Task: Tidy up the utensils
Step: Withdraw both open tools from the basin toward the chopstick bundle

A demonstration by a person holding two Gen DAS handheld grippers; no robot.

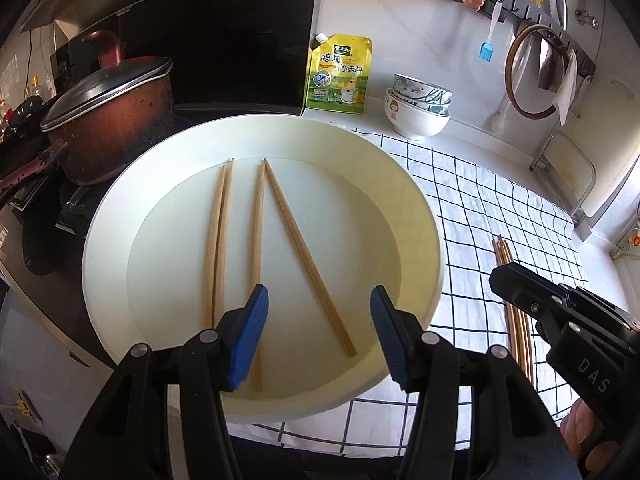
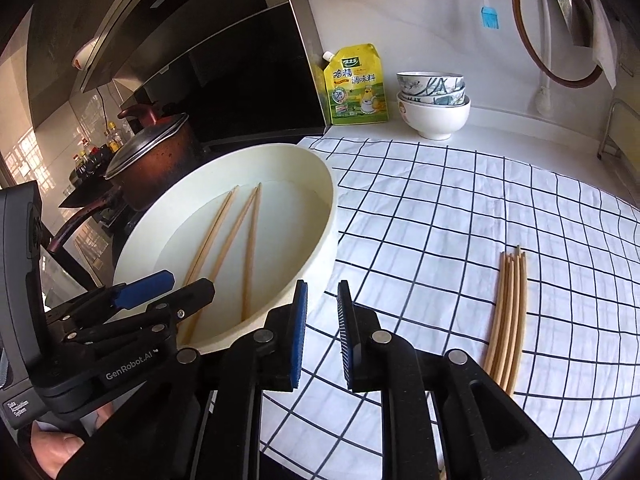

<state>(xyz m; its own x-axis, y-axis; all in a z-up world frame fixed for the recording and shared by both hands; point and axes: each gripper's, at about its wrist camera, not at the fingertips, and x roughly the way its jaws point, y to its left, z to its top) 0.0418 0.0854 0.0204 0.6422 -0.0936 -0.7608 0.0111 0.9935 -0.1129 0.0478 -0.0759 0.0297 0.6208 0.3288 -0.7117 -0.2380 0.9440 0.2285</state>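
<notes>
A wide white basin holds several wooden chopsticks lying lengthwise on its bottom. My left gripper hangs open over the basin's near side with nothing between its blue pads; one chopstick runs below the left pad. A bundle of several chopsticks lies on the checked cloth to the right of the basin. My right gripper hovers over the cloth just beside the basin's rim, its pads a narrow gap apart and empty. From the right wrist view the left gripper sits over the basin.
A lidded copper pot stands on the stove left of the basin. A yellow seasoning pouch and stacked bowls stand against the back wall. A blue brush, a cloth and a round lid hang from a wall rail.
</notes>
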